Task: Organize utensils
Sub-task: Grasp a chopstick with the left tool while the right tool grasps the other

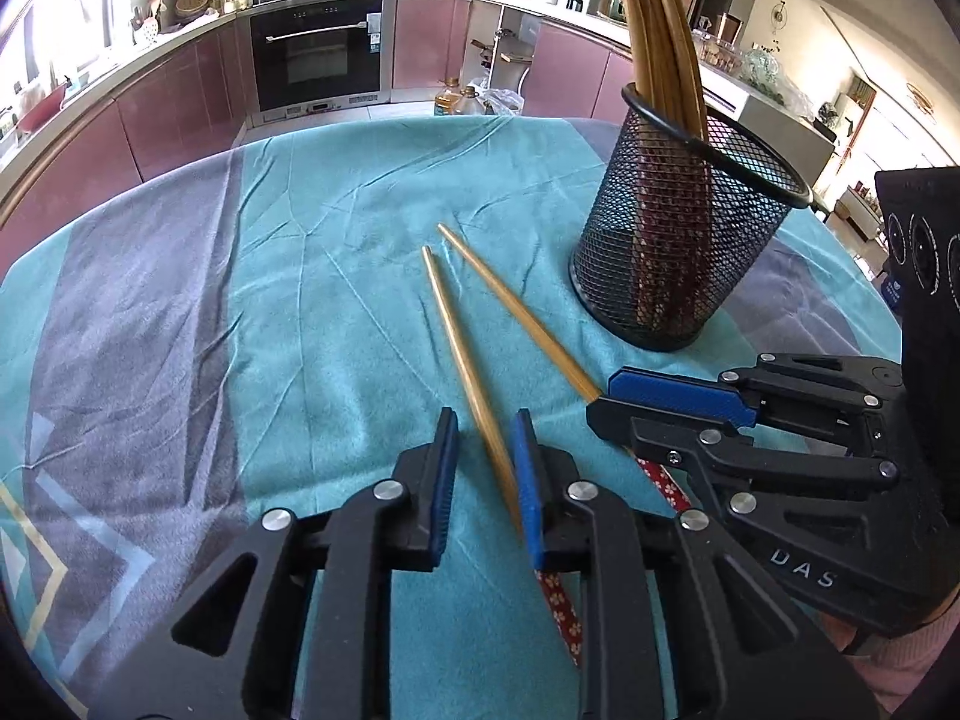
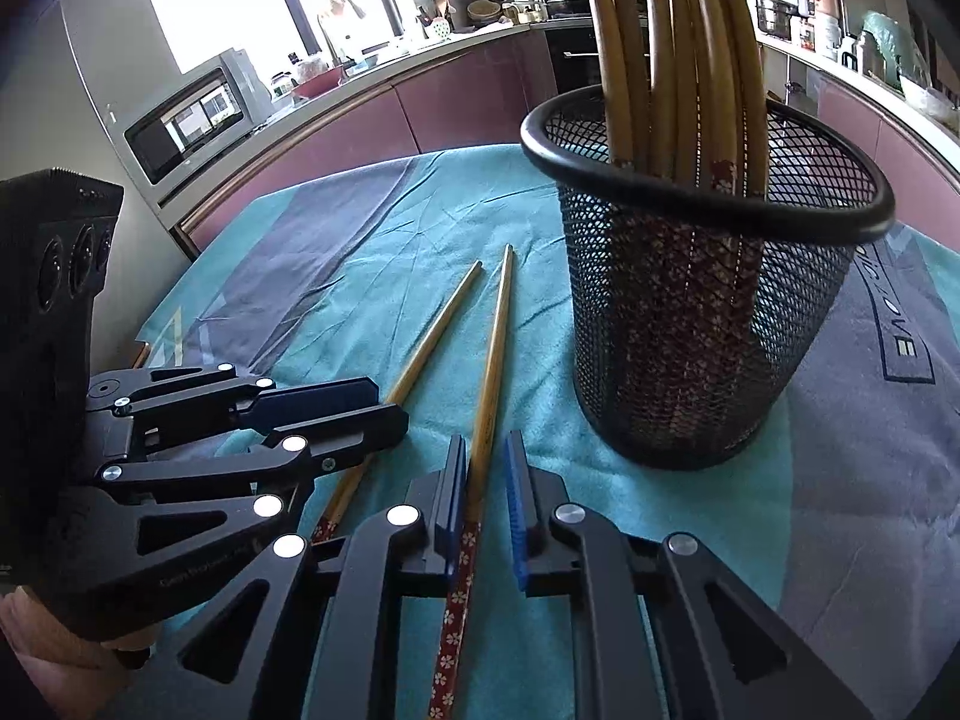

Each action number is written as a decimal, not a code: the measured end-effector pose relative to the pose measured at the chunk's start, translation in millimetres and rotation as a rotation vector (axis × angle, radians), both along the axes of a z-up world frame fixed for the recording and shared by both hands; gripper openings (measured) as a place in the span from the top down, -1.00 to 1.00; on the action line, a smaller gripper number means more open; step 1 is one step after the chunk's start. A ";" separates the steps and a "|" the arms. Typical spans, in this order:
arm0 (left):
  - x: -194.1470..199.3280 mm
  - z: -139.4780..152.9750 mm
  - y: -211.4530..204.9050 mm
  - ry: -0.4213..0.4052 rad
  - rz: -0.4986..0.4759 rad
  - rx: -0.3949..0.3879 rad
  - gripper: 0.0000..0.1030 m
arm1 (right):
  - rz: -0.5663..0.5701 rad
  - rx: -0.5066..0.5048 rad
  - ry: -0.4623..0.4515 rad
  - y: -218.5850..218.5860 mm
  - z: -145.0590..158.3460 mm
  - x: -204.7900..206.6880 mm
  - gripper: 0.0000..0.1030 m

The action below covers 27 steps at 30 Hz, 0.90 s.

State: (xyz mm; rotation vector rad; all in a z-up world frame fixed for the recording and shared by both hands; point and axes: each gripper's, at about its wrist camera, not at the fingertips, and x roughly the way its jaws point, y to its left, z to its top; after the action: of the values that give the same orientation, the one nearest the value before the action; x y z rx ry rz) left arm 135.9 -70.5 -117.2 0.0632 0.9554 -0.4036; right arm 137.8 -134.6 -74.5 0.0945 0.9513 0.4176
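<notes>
Two bamboo chopsticks with red flowered handle ends lie side by side on the teal cloth (image 1: 312, 276). My left gripper (image 1: 486, 474) straddles the left chopstick (image 1: 456, 348). The stick rests against the right pad, and cloth shows between it and the left pad. My right gripper (image 2: 486, 480) straddles the right chopstick (image 2: 498, 348). That stick lies along the left pad with a thin gap to the right pad. A black mesh cup (image 1: 672, 252) stands upright just right of the sticks, holding several more chopsticks. The cup (image 2: 690, 330) looms close in the right wrist view.
The cloth-covered table ends at the far side, with oil bottles (image 1: 450, 99) on the floor beyond. Purple kitchen cabinets, an oven (image 1: 318, 54) and a microwave (image 2: 186, 120) line the walls. The two grippers sit close together, fingertips nearly side by side.
</notes>
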 end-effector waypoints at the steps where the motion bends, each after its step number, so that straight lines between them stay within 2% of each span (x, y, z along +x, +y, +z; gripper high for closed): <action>1: 0.4 -0.5 -1.3 -0.001 0.003 0.001 0.68 | 0.001 -0.003 -0.001 0.9 -0.1 1.6 0.77; 16: -6.5 -0.3 3.8 0.002 0.035 -0.026 0.85 | -0.031 0.046 -0.014 -9.5 7.0 -3.8 0.89; 19: -14.1 0.9 8.2 0.002 0.039 -0.033 0.85 | -0.012 0.062 -0.023 -10.6 12.5 -10.0 0.89; 27: -34.5 0.3 10.4 0.005 0.012 -0.012 0.85 | 0.047 0.025 0.002 0.4 7.1 -20.7 0.88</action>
State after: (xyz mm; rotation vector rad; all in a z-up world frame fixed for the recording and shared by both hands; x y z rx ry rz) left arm 101.3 -60.1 -116.9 0.0452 0.9574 -0.3987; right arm 117.1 -134.2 -67.4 0.0957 0.9520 0.4729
